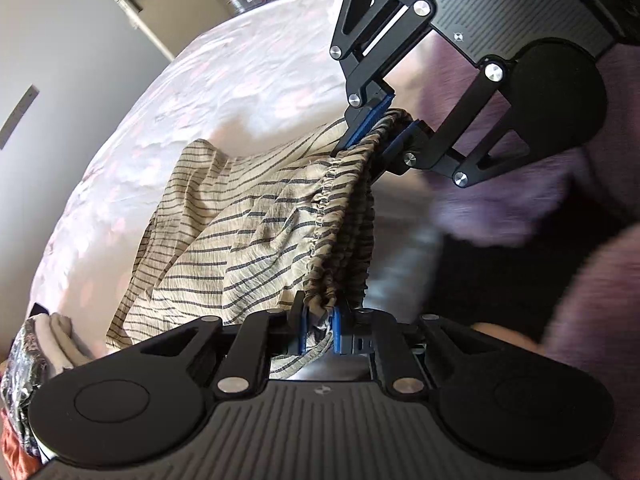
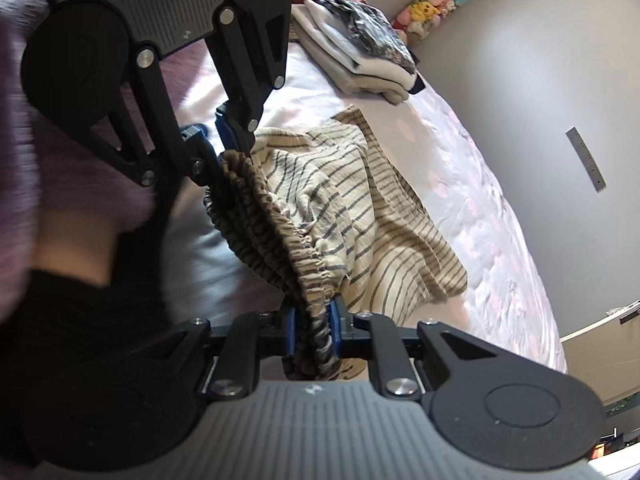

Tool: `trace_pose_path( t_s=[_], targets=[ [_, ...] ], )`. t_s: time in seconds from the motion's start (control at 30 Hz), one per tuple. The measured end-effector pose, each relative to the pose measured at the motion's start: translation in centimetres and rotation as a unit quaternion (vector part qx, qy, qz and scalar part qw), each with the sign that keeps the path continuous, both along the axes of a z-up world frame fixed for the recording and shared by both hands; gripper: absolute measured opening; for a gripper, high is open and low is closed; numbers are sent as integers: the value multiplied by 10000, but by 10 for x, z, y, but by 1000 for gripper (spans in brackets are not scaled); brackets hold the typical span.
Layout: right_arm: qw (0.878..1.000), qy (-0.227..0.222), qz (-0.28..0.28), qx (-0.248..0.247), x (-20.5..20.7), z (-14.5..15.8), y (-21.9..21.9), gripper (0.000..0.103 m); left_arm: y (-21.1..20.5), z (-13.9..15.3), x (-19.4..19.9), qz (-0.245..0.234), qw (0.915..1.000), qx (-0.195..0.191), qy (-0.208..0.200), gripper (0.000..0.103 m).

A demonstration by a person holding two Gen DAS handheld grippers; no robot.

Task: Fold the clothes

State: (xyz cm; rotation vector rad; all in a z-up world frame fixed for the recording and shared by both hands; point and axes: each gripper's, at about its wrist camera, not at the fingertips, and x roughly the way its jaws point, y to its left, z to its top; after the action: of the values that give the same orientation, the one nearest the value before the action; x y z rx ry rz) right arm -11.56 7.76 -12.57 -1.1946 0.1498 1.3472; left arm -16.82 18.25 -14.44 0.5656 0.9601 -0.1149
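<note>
Beige cloth with dark stripes, a pair of shorts or a skirt (image 1: pixel 240 216) with a gathered elastic waistband (image 1: pixel 340 216), hangs stretched between the two tools over the near edge of the bed (image 1: pixel 240 72). In the left wrist view the left hand-held gripper (image 1: pixel 319 330) is clamped on one end of the waistband, its blue pads pinching the bunched elastic, while the right hand-held gripper (image 1: pixel 382 132) bites the other end further ahead; the right wrist view shows the same hold mirrored, with the right hand-held gripper (image 2: pixel 312 330) closed on the band and the left hand-held gripper (image 2: pixel 218 148) pinching the far end. So the waistband's long axis runs straight from one grip to the other, and the body of the garment falls away from that line, out across the pale quilted cover, its hem crumpled and resting on the bed. Both tools are equally near, each at an end; the loose fabric lies on the bed side of both. A stack of folded clothes (image 2: pixel 360 48) sits well apart toward the head of the bed. My reading is that the next move depends on keeping the band taut and laying the garment flat away from the person before any fold is made.
</note>
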Motion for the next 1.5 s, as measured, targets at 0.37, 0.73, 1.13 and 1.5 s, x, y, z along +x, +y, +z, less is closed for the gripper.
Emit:
trace_pose_path(
  t_s=[0.37, 0.73, 1.13, 1.5],
  targets=[
    [9999, 23, -97, 128, 2, 8, 0, 18, 11, 13, 3, 329, 9975, -498, -389, 10],
    [9985, -98, -208, 502, 36, 23, 49, 18, 43, 42, 28, 1040, 9879, -615, -968, 11],
    [9963, -86, -311, 792, 78, 32, 130, 19, 123, 57, 70, 1719, 9716, -1046, -1242, 11],
    [9962, 56, -578, 653, 113, 2, 212, 19, 194, 20, 99, 2135, 9581, -1489, -1192, 11]
  ],
)
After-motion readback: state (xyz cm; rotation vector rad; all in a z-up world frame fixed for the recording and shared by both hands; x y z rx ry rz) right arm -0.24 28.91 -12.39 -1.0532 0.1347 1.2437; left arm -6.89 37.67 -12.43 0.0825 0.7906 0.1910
